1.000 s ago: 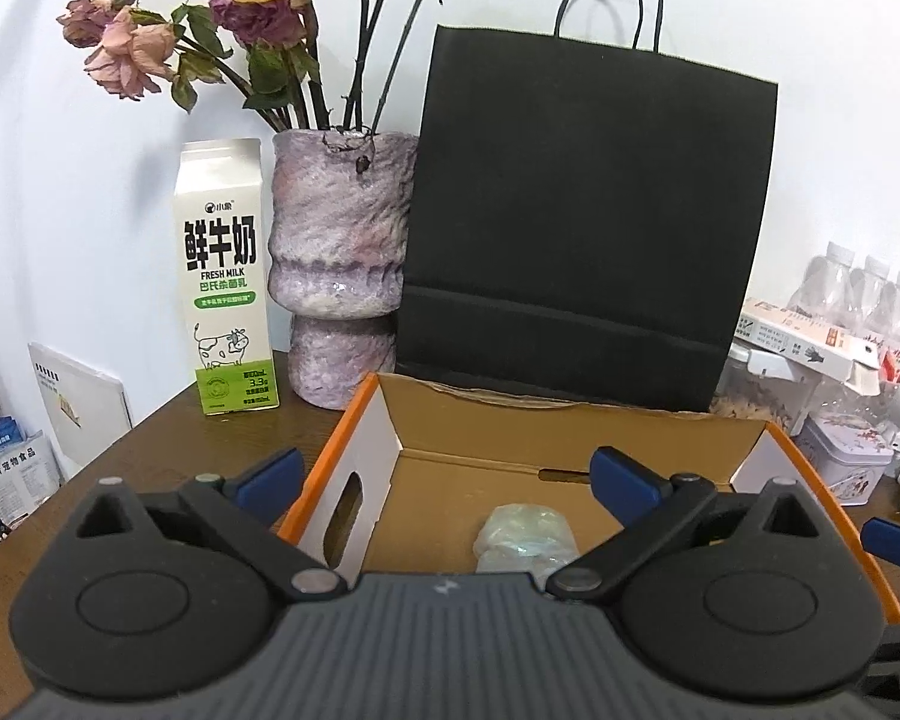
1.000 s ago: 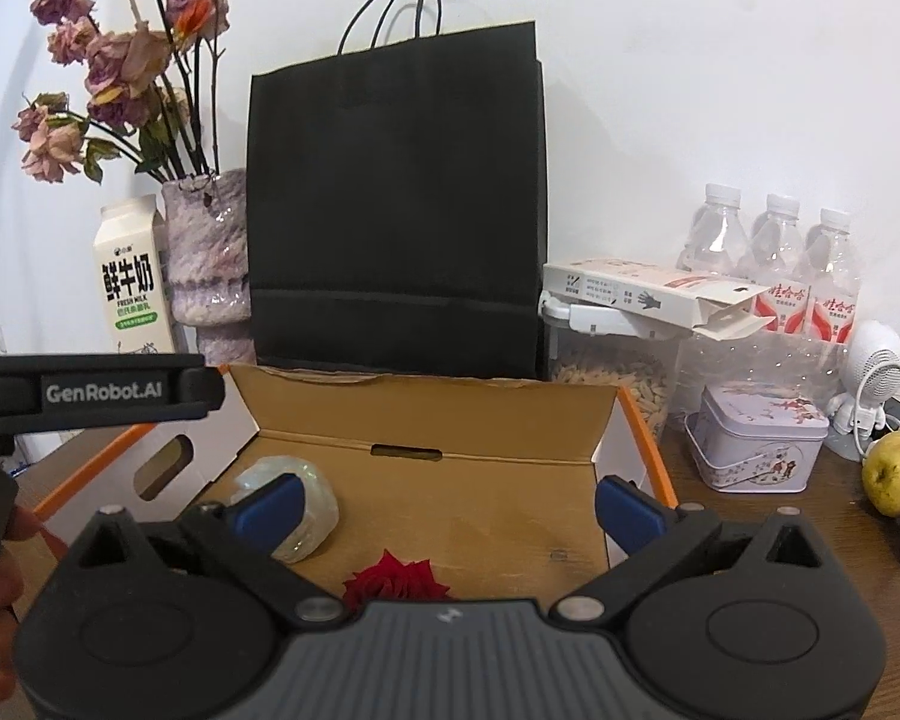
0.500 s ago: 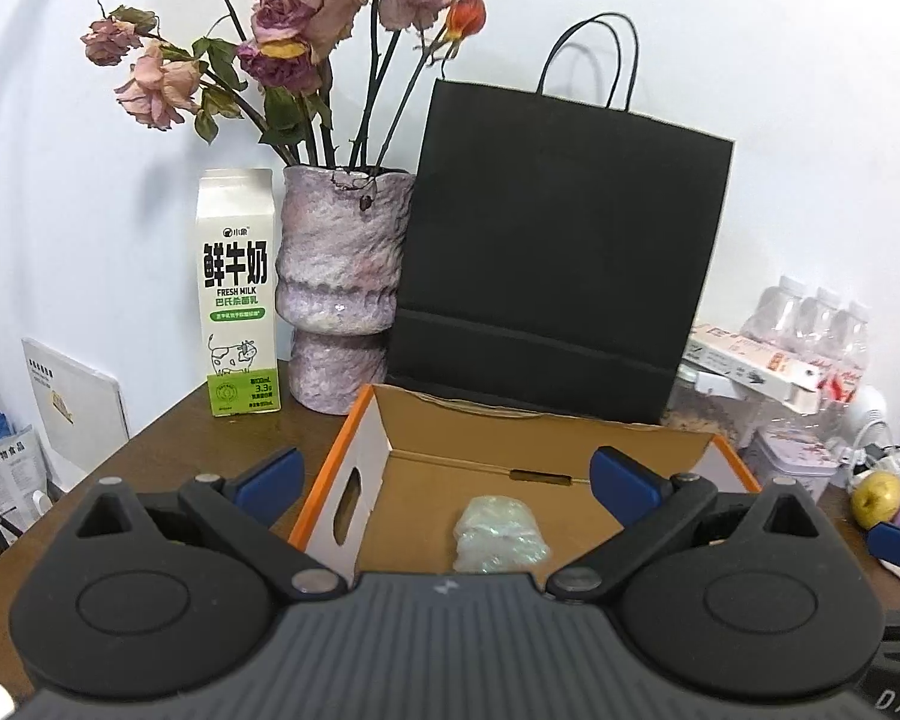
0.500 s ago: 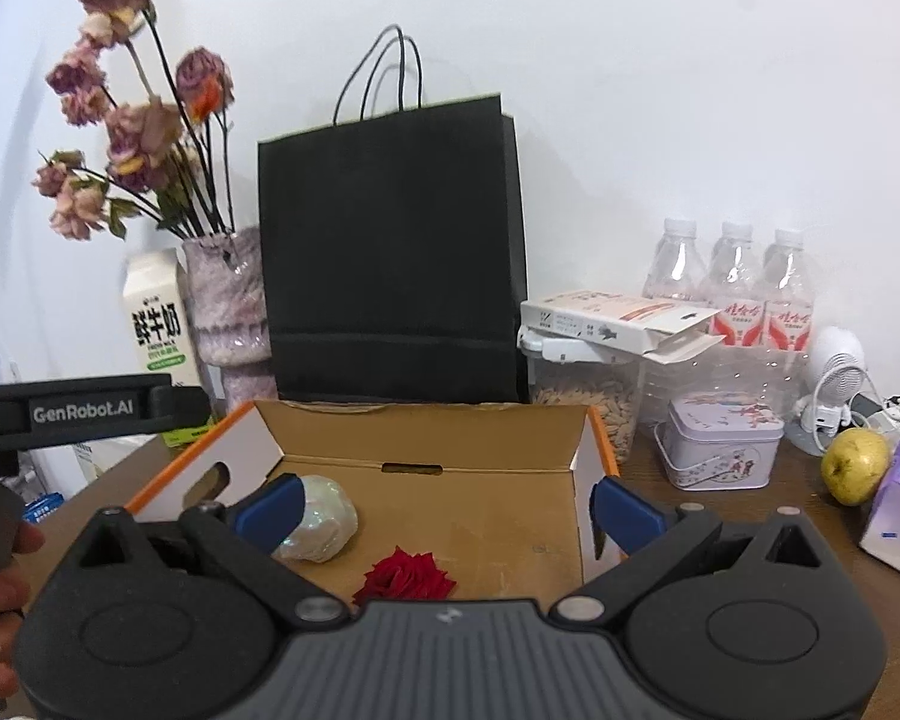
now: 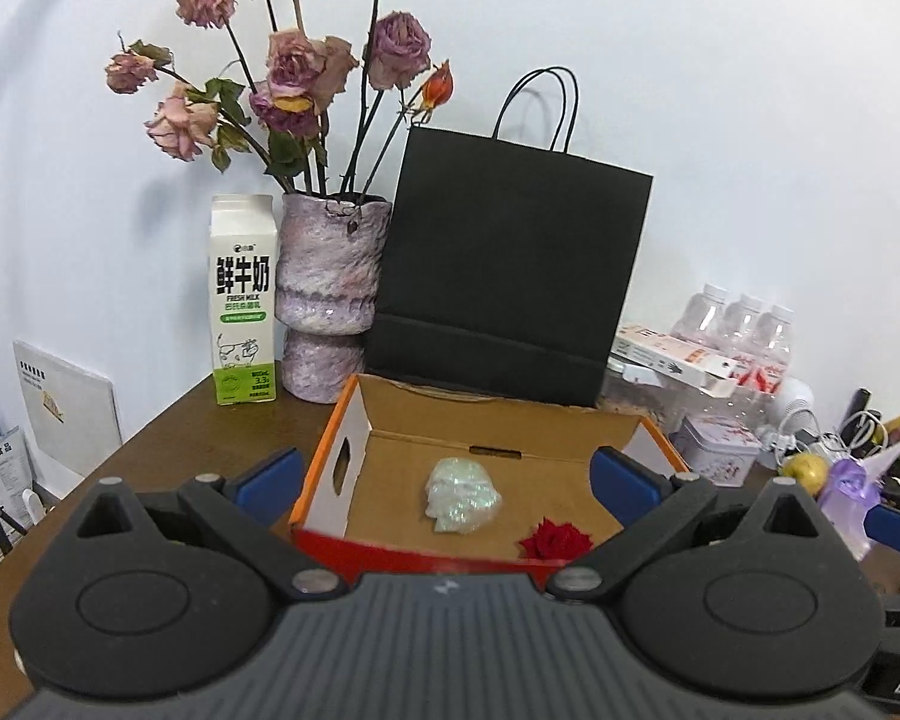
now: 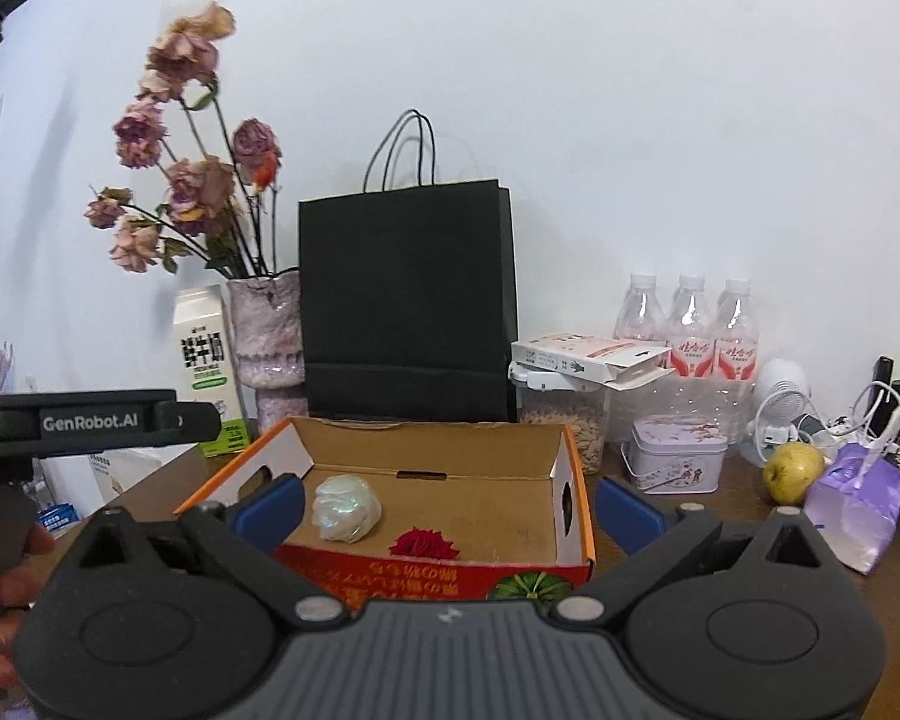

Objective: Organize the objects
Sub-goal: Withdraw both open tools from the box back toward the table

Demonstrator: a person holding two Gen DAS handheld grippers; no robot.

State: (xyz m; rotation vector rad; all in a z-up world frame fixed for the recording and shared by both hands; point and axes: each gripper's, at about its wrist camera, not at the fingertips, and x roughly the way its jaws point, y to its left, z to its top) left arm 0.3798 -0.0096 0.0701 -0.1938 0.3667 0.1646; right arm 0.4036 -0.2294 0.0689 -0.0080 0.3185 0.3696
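An open orange-edged cardboard box [image 5: 354, 420] [image 6: 576, 480] stands on the brown table in front of both grippers. Inside it lie a crumpled iridescent wrap ball [image 5: 462, 495] [image 6: 347, 509] and a red rose head [image 5: 555, 540] [image 6: 424, 543]. My left gripper [image 5: 447, 480] is open and empty, held before the box's near wall. My right gripper [image 6: 450, 504] is open and empty too, level with the box's front. The left gripper's body [image 6: 90, 420] shows at the left of the right wrist view.
A black paper bag [image 5: 510, 276] [image 6: 408, 306], a vase of dried roses [image 5: 330, 294] and a milk carton [image 5: 243, 300] stand behind the box. To its right are a seed jar [image 6: 564, 420], water bottles [image 6: 690, 324], a tin [image 6: 675, 462], a pear [image 6: 793, 471] and a purple pouch [image 6: 852, 516].
Both grippers have drawn back and up from the box; the box's front wall and more of the table now show. Both stay open and empty.
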